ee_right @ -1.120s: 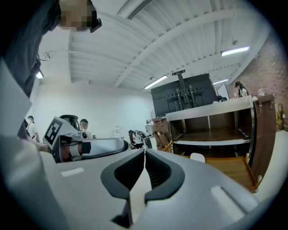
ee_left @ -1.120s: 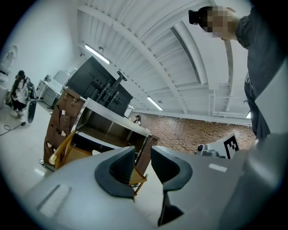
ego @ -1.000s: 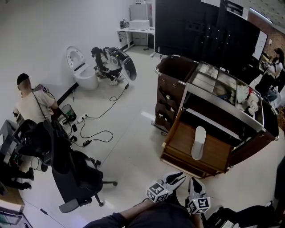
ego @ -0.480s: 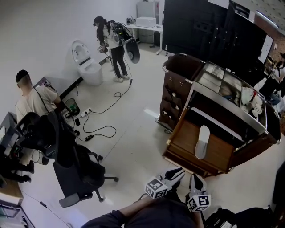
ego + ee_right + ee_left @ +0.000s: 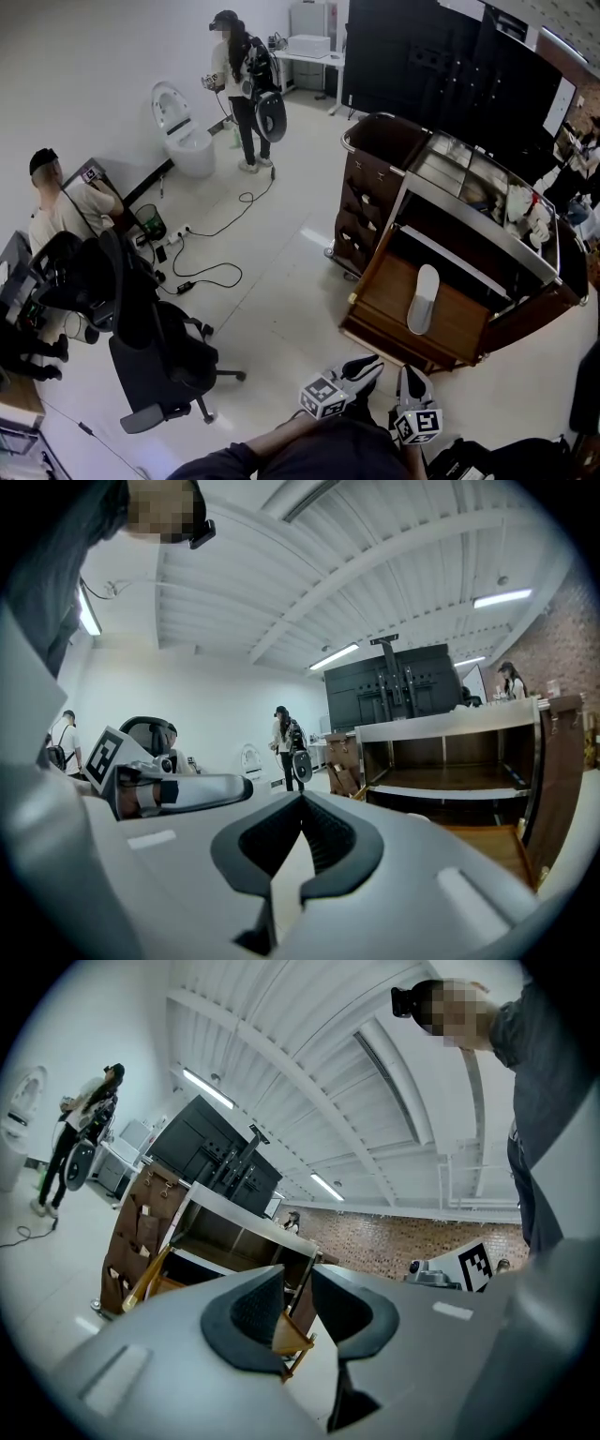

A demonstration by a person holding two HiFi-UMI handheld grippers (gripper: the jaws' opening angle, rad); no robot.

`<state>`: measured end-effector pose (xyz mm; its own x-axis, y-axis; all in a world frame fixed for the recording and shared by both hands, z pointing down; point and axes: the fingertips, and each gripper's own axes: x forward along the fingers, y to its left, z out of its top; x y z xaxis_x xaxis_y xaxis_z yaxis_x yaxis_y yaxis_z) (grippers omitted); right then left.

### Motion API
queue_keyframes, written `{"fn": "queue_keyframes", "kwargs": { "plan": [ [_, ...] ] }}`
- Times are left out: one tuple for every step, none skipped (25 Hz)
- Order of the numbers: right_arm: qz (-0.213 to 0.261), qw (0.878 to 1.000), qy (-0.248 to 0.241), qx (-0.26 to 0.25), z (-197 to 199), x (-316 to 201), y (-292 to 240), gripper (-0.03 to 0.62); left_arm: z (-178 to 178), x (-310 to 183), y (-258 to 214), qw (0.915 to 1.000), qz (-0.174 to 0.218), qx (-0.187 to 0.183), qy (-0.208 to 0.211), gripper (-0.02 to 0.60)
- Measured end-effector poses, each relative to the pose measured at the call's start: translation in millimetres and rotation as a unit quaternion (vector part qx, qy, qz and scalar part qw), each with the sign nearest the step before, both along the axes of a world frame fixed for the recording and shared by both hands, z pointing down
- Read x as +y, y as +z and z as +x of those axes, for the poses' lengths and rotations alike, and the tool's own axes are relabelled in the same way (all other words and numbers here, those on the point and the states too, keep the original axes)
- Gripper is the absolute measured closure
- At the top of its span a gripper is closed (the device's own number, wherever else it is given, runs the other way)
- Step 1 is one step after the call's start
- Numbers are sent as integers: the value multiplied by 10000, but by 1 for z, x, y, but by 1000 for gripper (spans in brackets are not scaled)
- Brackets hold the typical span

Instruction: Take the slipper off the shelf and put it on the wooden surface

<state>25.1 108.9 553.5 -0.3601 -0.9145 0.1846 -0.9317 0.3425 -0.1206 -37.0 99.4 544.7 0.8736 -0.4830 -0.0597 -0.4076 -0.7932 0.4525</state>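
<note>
A pale slipper (image 5: 422, 298) lies lengthwise on the wooden surface (image 5: 386, 292), the low pulled-out board of a dark wooden cart (image 5: 367, 161). Both grippers hang close to my body at the bottom edge, well short of the cart. My left gripper (image 5: 372, 365) (image 5: 297, 1275) has a narrow gap between its pads and nothing in it. My right gripper (image 5: 410, 380) (image 5: 301, 801) is shut and empty. In the right gripper view the cart's shelf (image 5: 450, 780) shows bare, and the slipper is hidden.
A black office chair (image 5: 155, 361) stands at the left, with cables (image 5: 211, 272) across the floor. One person (image 5: 239, 89) stands by a white toilet (image 5: 183, 141) at the back, and another (image 5: 56, 211) sits at a desk on the left. Soft toys (image 5: 525, 211) lie on the cart top.
The person at the back has risen from a crouch by the toilet and now stands. Both grippers and the slipper have stayed almost where they were.
</note>
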Motion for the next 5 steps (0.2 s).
{"fn": "queue_keyframes", "kwargs": {
  "plan": [
    [-8, 10000, 23, 3, 2, 1, 0, 592, 0, 1, 1, 10000, -13, -10, 5, 483],
    [-15, 10000, 32, 15, 4, 1, 0, 592, 0, 2, 1, 10000, -17, -16, 7, 483],
    [-22, 10000, 31, 32, 5, 2, 0, 592, 0, 2, 0, 10000, -11, -19, 7, 483],
    [-31, 10000, 25, 51, 6, 2, 1, 592, 0, 1, 0, 10000, 1, -23, 8, 484],
    [-42, 10000, 16, 70, 7, 2, 2, 592, -1, 1, -1, 10000, 15, -28, 9, 485]
  ]
}}
